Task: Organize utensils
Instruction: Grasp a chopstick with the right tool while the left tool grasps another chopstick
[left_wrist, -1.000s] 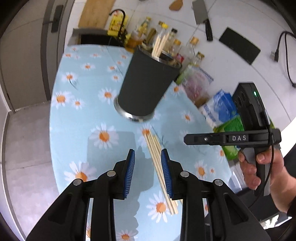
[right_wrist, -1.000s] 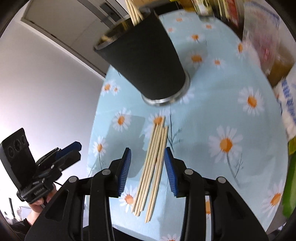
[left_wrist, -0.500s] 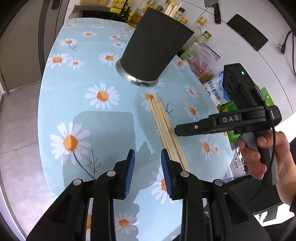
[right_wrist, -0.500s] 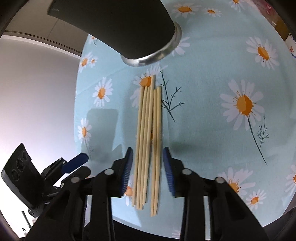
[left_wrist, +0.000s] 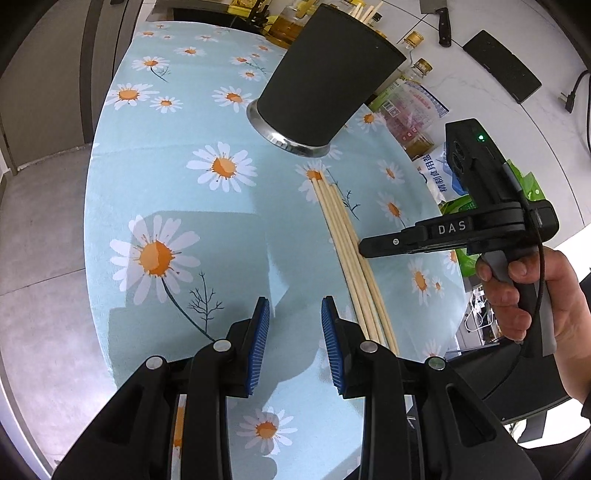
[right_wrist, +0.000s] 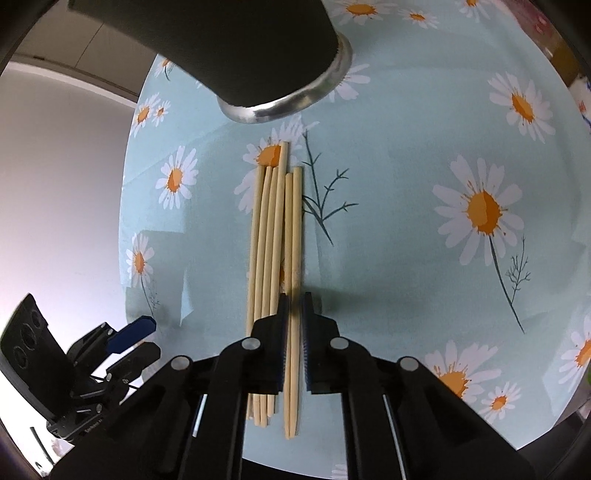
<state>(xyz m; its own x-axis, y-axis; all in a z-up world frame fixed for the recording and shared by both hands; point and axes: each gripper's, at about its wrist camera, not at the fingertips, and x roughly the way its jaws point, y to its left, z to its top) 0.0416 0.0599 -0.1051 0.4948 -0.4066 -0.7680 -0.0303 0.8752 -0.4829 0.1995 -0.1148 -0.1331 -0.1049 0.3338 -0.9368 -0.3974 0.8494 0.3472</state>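
- Done: some chopsticks already stand in the cup (left_wrist: 325, 81).
- Left: a loose bundle (right_wrist: 275, 258) on the cloth (left_wrist: 184, 229), at the cup's 6 o'clock.
- Right gripper (right_wrist: 293, 314) has just closed on two sticks; left gripper (left_wrist: 293, 325) is parted, empty.

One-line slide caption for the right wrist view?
Right gripper pinching two chopsticks from the row lying beside the black cup.

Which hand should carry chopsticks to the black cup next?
Right. Its tongs are shut on a pair from the chopsticks near the black cup; the left tongs hang open beside them.
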